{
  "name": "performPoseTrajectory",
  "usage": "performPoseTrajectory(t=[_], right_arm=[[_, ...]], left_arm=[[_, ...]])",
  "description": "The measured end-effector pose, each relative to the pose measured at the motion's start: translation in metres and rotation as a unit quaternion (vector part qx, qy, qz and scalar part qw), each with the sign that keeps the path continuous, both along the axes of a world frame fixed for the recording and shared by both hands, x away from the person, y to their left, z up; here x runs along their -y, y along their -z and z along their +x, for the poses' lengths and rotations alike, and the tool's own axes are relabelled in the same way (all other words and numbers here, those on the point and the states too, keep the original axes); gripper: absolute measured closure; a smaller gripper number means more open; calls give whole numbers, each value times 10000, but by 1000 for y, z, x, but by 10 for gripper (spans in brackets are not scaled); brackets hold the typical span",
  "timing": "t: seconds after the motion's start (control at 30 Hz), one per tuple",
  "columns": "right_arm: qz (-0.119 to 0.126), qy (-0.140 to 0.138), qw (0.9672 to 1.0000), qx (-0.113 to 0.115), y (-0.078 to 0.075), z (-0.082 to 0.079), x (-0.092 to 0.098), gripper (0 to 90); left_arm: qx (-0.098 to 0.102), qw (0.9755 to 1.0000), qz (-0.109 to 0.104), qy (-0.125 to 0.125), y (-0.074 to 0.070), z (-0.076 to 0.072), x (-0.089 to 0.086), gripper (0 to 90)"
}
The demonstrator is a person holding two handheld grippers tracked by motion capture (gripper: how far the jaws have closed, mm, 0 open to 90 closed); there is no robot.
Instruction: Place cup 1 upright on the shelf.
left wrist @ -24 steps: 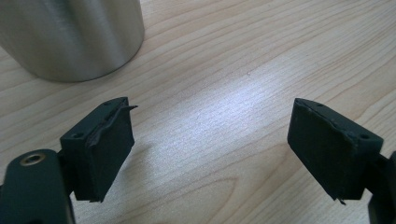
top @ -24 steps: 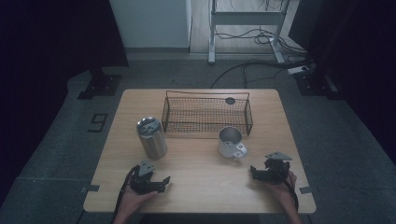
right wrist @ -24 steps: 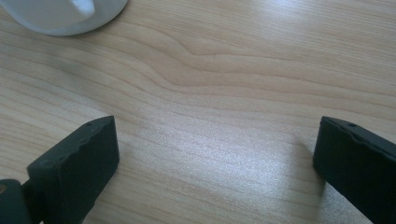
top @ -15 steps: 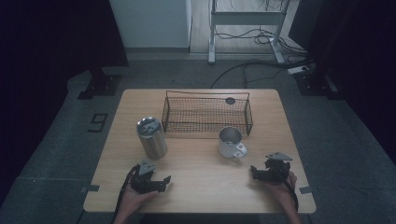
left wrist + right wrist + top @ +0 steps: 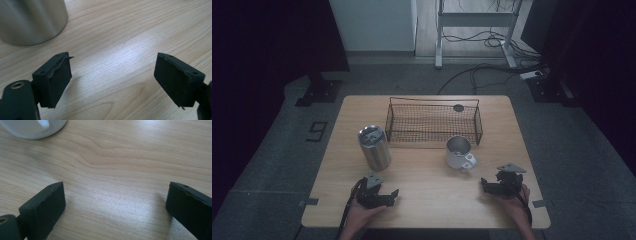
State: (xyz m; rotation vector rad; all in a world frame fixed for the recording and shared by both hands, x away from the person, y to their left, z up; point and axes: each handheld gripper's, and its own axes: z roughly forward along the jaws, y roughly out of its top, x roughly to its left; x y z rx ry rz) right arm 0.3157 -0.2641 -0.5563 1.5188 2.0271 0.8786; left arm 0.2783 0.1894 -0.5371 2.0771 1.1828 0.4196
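**Two claws at the near edge, three things on the table**

One steel tumbler [image 5: 374, 147], upright, left of centre. One white mug [image 5: 459, 152], upright, right of centre, handle toward the near right. One wire basket [image 5: 433, 121] behind both, a dark round disc [image 5: 458, 107] at its far right.

Left claw [image 5: 393, 195]: just in front of the tumbler, jaws spread, nothing between. Right claw [image 5: 484, 184]: near the mug, jaws spread, nothing between.

One table [image 5: 422, 200], pale wood grain. Grey floor [image 5: 277, 160], a "9" mark [image 5: 317, 131] at left. Cables [image 5: 482, 72] and a metal frame [image 5: 472, 20] beyond; surroundings dark.
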Motion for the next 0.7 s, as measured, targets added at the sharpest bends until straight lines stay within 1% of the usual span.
performPoseTrajectory(t=[0.1,0.17,0.23,0.37,0.5,0.6,0.7], right_arm=[[7,3,10000,8,0,0,1,28],[2,27,10000,7,0,0,1,27],[3,47,10000,5,0,0,1,27],[-3,50,10000,12,0,0,1,31],[-2,73,10000,19,0,0,1,35],[1,99,9999,18,0,-1,2,37],[-3,108,9999,19,0,-1,2,37]], left_arm=[[0,10000,-30,28,-3,0,3,146],[69,10000,-68,18,-10,0,5,146],[173,9997,-132,103,-18,1,9,146],[198,9996,-152,99,-21,3,11,145],[214,9995,-217,76,-24,5,10,145],[247,9994,-243,70,-29,6,8,145],[265,9994,-215,26,-33,6,5,145]])
